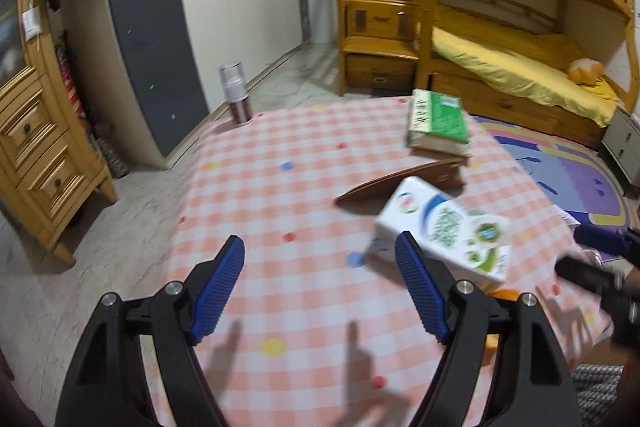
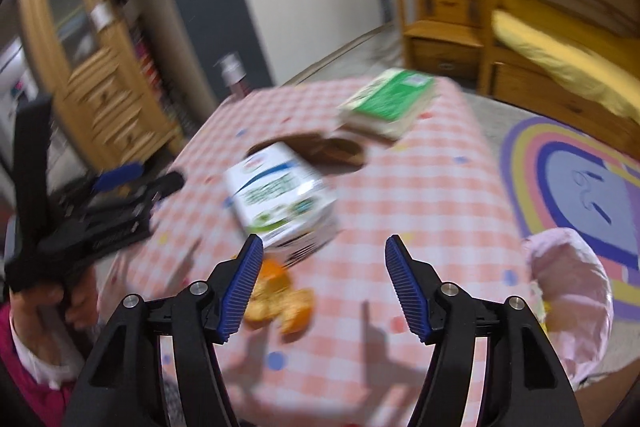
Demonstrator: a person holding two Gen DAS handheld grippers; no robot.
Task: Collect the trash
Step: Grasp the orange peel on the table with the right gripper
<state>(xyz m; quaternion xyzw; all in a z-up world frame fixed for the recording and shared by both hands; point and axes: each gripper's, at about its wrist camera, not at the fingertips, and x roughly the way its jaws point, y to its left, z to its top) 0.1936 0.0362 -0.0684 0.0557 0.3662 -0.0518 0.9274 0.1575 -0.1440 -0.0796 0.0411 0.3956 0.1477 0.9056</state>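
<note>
A white and green milk carton [image 1: 444,231] lies on the pink checked tablecloth [image 1: 280,195]; it also shows in the right wrist view [image 2: 280,199]. Orange peel [image 2: 280,301] lies in front of the carton. My left gripper [image 1: 320,285] is open and empty, with its right finger just left of the carton. My right gripper [image 2: 322,285] is open and empty above the cloth, with the peel by its left finger. A bin lined with a pink bag [image 2: 568,299] stands at the table's right side.
A green book [image 1: 438,121] lies on another book at the far side, with a brown curved board [image 1: 400,177] in front of it. A bottle [image 1: 236,93] stands at the far left corner. Beyond are a wardrobe, a wooden dresser, a bunk bed and a coloured rug [image 2: 580,187].
</note>
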